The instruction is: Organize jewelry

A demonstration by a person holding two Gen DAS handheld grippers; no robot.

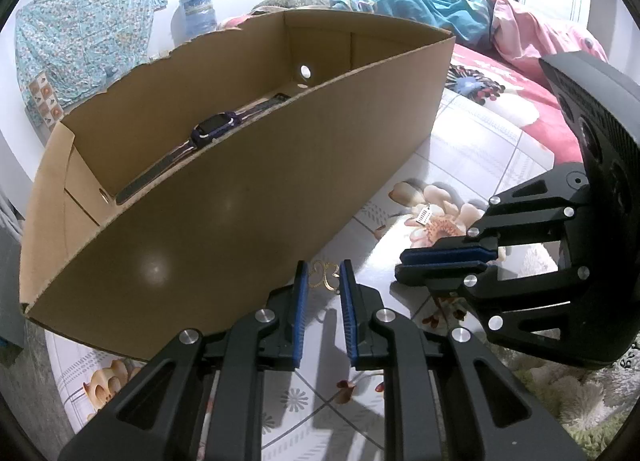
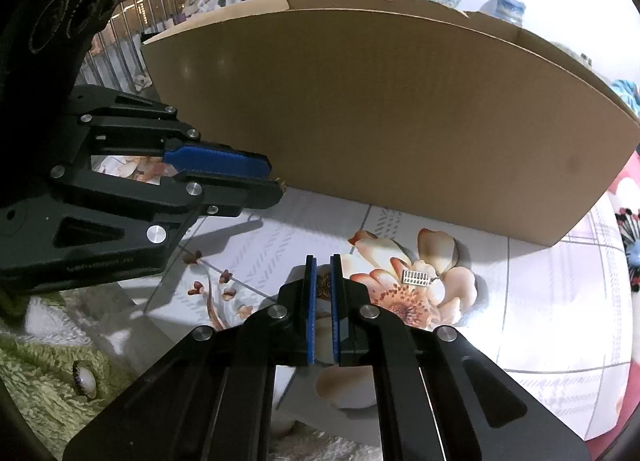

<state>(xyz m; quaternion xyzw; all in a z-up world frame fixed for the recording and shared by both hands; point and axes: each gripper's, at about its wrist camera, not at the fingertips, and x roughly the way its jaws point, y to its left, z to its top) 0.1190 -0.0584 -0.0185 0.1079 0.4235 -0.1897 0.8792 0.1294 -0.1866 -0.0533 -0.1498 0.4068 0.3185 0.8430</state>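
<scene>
**Left wrist view.**
- Left gripper point(image 1: 324, 267): blue pads a narrow way apart, with a gold openwork butterfly ornament point(image 1: 326, 276) between the tips, apparently pinched.
- Right gripper point(image 1: 400, 267): seen side-on, tips low over the floral bedsheet point(image 1: 480, 149), pads brought together. What they hold cannot be told from here.
- Brown open-topped cardboard box point(image 1: 240, 213): stands just beyond both grippers. A purple strap wristwatch point(image 1: 212, 129) lies on its floor.
- Small silver ladder-shaped rectangular pendant point(image 1: 425, 216): loose on the sheet, near the box wall.

**Right wrist view.**
- Right gripper point(image 2: 323, 261): pads almost closed on a second gold butterfly piece point(image 2: 323, 285), which fills the slit.
- Left gripper point(image 2: 276, 177): raised clear of the sheet, a speck of gold at its tip.
- Silver pendant point(image 2: 418, 276): just right of the right tips.
- Oval pearl-faced brooch point(image 2: 86, 381): on the green shaggy rug point(image 2: 36, 373), well apart.

**Step in hand (judged).** Picking up, probably a matched pair. The next move calls for lifting each piece over the box's near wall point(image 2: 400, 121), then parting the pads above the floor. The pieces are thin and light, so the pinch must not slacken on the way.
</scene>
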